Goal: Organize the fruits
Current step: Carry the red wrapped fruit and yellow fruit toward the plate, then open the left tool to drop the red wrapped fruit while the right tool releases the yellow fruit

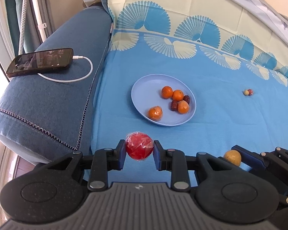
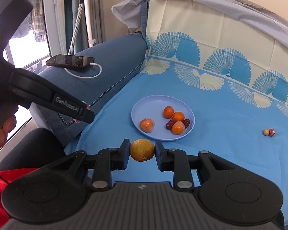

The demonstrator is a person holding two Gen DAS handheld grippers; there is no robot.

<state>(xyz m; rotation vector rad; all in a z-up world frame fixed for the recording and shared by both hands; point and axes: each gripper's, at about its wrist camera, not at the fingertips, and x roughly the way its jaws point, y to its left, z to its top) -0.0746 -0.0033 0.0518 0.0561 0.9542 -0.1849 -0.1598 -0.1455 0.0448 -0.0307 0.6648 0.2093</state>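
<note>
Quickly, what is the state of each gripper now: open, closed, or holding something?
Left gripper: closed on the round red fruit in clear plastic wrap.
Right gripper: closed on the round yellow-green fruit.

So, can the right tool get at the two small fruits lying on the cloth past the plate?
Probably not yet: the right tool is shut on a yellow fruit. The way to the two small fruits over the cloth looks free.

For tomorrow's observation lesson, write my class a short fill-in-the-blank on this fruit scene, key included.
1. The left tool grips a wrapped ____ fruit.
2. The right tool grips a ____ fruit.
3. The plate holds ____ orange fruits.
4. The phone lies on the sofa ____.

Answers: red; yellow; four; armrest
</note>
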